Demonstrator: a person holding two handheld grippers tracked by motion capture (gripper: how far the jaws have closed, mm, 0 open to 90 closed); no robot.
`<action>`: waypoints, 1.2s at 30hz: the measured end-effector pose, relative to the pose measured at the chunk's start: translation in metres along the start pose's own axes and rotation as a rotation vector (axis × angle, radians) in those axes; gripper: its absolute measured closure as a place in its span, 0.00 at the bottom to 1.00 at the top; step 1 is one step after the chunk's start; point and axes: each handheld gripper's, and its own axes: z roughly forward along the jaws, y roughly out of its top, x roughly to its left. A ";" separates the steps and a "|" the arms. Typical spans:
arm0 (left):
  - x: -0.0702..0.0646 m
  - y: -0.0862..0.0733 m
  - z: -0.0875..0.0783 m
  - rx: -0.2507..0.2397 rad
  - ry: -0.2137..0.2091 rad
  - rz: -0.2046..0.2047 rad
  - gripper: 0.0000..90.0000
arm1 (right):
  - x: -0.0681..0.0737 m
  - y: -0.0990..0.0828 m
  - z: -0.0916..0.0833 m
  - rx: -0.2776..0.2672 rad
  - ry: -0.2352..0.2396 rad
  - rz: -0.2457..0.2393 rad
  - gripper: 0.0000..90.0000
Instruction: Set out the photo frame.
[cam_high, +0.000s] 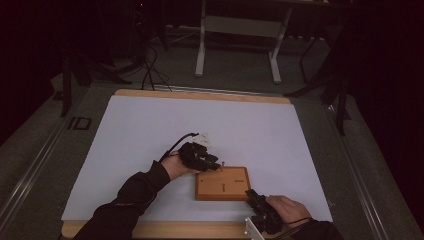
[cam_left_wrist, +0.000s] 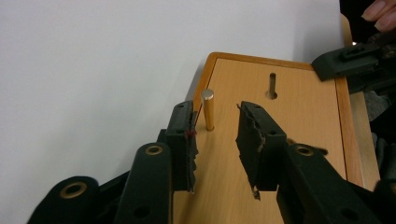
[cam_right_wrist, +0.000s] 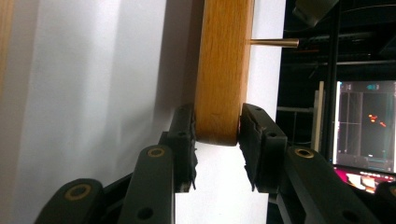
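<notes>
Now we see our right gripper clamped on the corner of the flat wooden peg board on the white worktop; our left gripper stands open around the upright brass pin, pads clear.

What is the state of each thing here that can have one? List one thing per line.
Brass pin: upright in a hole near the board's corner, free of the fingers.
Wooden board: flat on the white sheet, one corner clamped.
Slot hole: empty.
Left gripper: open, fingers apart beside the pin.
Right gripper: shut on the board's corner.
</notes>
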 end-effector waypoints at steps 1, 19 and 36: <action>0.000 -0.001 -0.003 -0.005 0.005 -0.004 0.70 | -0.001 0.000 0.000 -0.001 0.003 0.005 0.74; -0.017 -0.039 -0.065 -0.167 0.061 -0.042 0.22 | -0.032 -0.003 -0.005 -0.047 0.096 0.117 0.76; -0.030 -0.081 -0.077 -0.216 0.133 -0.064 0.03 | -0.064 -0.016 -0.001 -0.102 0.177 0.213 0.77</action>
